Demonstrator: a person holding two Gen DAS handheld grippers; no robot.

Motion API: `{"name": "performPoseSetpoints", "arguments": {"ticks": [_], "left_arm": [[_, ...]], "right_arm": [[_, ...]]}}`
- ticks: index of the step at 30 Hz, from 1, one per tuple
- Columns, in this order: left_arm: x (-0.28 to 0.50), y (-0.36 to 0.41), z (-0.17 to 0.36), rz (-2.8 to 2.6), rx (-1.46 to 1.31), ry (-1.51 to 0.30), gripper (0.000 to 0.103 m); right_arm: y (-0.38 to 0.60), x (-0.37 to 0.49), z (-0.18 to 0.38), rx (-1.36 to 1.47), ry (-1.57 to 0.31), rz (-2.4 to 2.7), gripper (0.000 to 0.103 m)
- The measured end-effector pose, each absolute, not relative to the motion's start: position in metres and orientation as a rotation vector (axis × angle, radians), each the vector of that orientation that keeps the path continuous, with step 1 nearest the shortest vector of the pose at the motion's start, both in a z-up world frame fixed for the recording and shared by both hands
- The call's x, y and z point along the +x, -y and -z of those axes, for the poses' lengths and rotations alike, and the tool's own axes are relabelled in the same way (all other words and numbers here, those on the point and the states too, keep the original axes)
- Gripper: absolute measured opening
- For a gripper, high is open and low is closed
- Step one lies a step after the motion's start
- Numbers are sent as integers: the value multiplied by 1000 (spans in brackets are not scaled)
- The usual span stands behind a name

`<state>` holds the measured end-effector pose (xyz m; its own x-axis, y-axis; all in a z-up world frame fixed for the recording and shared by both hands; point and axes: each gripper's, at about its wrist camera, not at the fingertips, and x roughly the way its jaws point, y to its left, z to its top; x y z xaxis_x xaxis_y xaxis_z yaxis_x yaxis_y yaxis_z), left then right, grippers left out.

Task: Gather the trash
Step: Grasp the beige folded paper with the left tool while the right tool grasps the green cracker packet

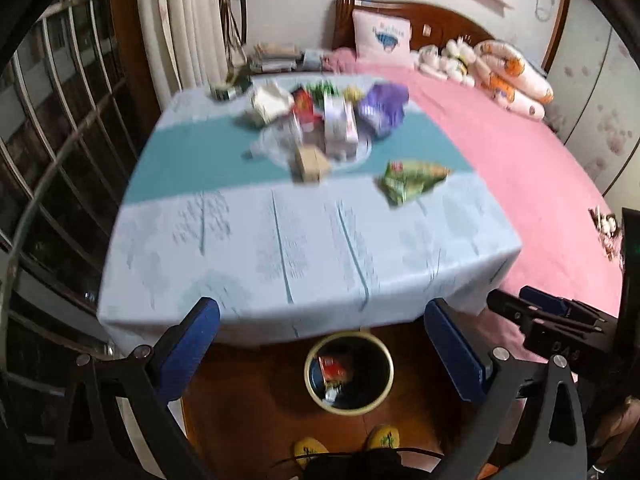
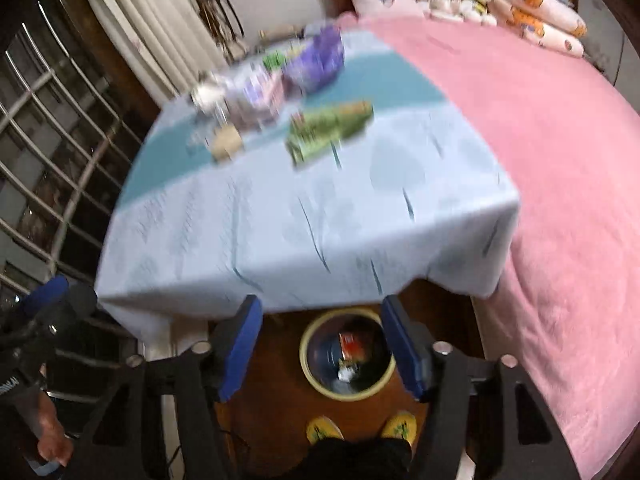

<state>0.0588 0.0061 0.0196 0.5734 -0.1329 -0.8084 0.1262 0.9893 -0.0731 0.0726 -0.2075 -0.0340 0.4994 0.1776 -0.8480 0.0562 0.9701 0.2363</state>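
A yellow-rimmed trash bin (image 1: pixel 349 372) stands on the wooden floor at the table's front edge, with a red wrapper and other scraps inside; it also shows in the right wrist view (image 2: pixel 347 360). Trash lies on the table: a green snack bag (image 1: pixel 412 180) (image 2: pixel 328 132), a small brown box (image 1: pixel 311 163) (image 2: pixel 226 142), a purple bag (image 1: pixel 382 108) (image 2: pixel 318 62), a white-pink carton (image 1: pixel 340 126) and white paper (image 1: pixel 270 104). My left gripper (image 1: pixel 322 344) is open and empty above the bin. My right gripper (image 2: pixel 320 340) is open and empty above the bin.
The table wears a light blue cloth with a teal band (image 1: pixel 192 160). A bed with a pink cover (image 1: pixel 540 184) lies along the right. A barred window (image 1: pixel 60 128) is at the left. My yellow slippers (image 1: pixel 384 436) are by the bin.
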Motion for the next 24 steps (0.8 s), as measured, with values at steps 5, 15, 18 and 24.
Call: {"name": "performPoseSetpoints", "arguments": {"ticks": [5, 15, 18, 24], "left_arm": [[67, -16, -51, 166, 2, -877, 101], [105, -10, -57, 170, -6, -875, 101], [123, -6, -51, 149, -16, -887, 101], [168, 7, -32, 85, -27, -913, 101]], "right_arm": [[203, 85, -4, 238, -986, -46, 64], [210, 132, -6, 276, -1019, -1, 64], [219, 154, 5, 322, -1045, -14, 64], [235, 204, 39, 391, -1097, -32, 64]]}}
